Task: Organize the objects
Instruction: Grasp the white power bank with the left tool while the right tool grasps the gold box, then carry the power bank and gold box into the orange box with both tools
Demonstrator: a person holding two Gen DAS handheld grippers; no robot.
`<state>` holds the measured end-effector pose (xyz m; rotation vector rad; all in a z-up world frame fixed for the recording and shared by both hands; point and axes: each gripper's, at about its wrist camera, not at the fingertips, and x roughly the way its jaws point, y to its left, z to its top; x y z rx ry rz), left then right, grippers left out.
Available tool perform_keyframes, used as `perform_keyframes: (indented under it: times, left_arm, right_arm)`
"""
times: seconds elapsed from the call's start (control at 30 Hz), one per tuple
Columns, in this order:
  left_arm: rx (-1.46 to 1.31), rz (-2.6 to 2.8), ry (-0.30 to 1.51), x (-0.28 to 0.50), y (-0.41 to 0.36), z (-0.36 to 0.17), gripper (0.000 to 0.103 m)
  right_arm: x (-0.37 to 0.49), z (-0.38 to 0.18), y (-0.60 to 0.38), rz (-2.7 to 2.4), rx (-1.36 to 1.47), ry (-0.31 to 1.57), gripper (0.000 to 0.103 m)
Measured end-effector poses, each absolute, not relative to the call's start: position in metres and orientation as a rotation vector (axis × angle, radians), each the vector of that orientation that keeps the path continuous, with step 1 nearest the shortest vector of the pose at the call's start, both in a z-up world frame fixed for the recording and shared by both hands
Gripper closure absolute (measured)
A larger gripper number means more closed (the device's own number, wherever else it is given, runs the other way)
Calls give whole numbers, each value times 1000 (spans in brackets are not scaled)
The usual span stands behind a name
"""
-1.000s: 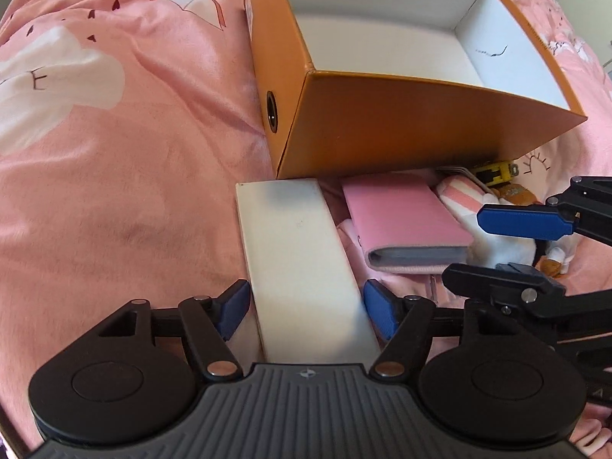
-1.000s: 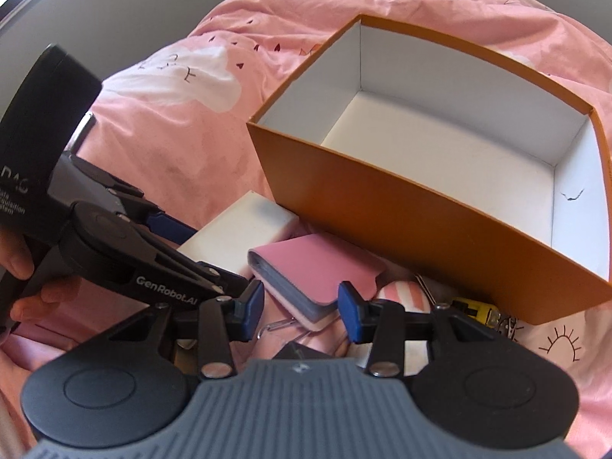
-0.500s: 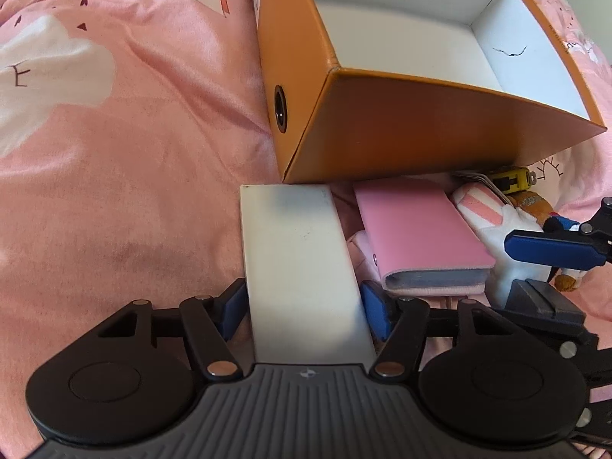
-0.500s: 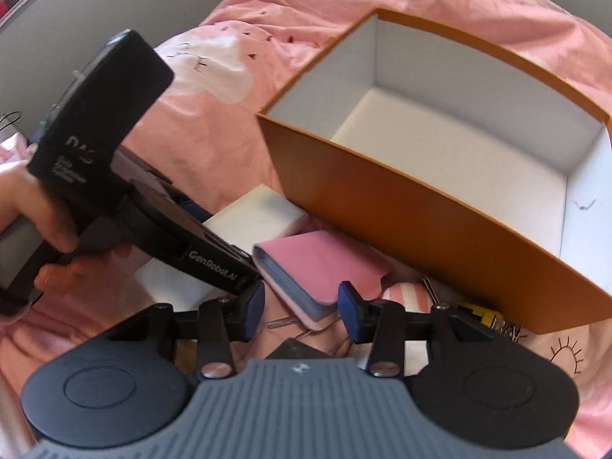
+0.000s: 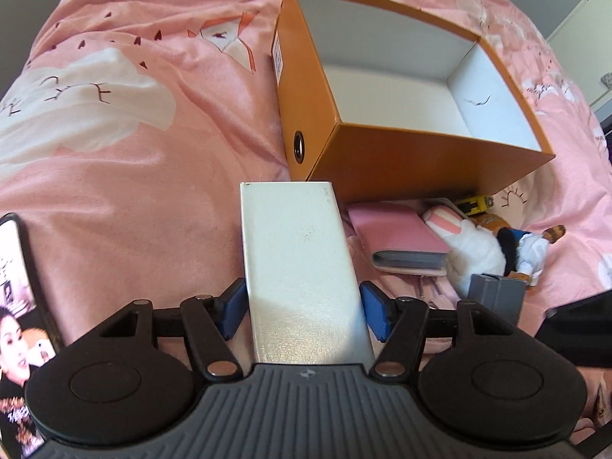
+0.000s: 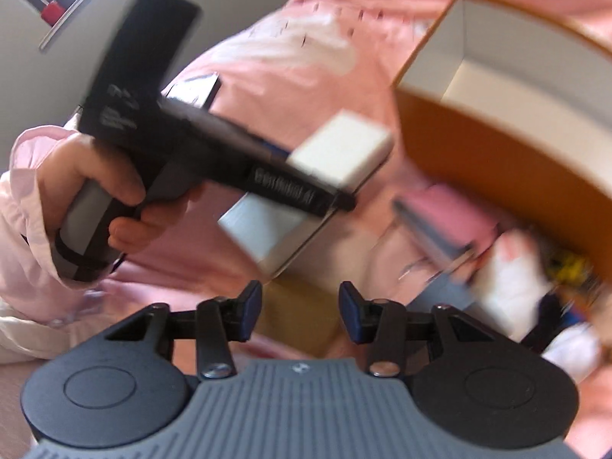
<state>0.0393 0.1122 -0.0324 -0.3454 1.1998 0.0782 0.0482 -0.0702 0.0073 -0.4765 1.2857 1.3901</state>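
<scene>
My left gripper (image 5: 304, 313) is shut on a long white box (image 5: 298, 260), its blue pads pressing both long sides. In the right wrist view the white box (image 6: 340, 149) hangs tilted above the pink bedding, carried by the gripper that a hand (image 6: 126, 191) holds. The open orange box (image 5: 382, 153) with a white inside stands just beyond it. My right gripper (image 6: 301, 311) is opening, with nothing between its pads. That view is blurred; the orange box (image 6: 478, 160) fills its upper right.
In front of the orange box lie a pink card holder (image 5: 394, 233), a white plush toy (image 5: 474, 248), a yellow item (image 5: 476, 202) and a small grey box (image 5: 495, 294). A phone (image 5: 15, 306) lies at the far left on the pink bedding (image 5: 134, 191).
The left pads closed onto the white box and raised it off the bedding. The right gripper swung left and back from the pink card holder, and its jaws widened.
</scene>
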Motion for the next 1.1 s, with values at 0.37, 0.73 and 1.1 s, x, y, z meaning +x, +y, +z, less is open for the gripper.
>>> perform_keyframes:
  times: [0.37, 0.73, 1.1]
  left_arm:
    - [-339, 88, 1113, 14, 110, -9, 31]
    - [-309, 76, 1100, 6, 105, -3, 31]
    - [-294, 42, 1044, 7, 106, 27, 31]
  right_arm:
    - [44, -25, -77, 1200, -369, 1494, 32]
    - [45, -43, -68, 1150, -330, 1546, 41]
    - [55, 13, -82, 1206, -306, 1381, 42]
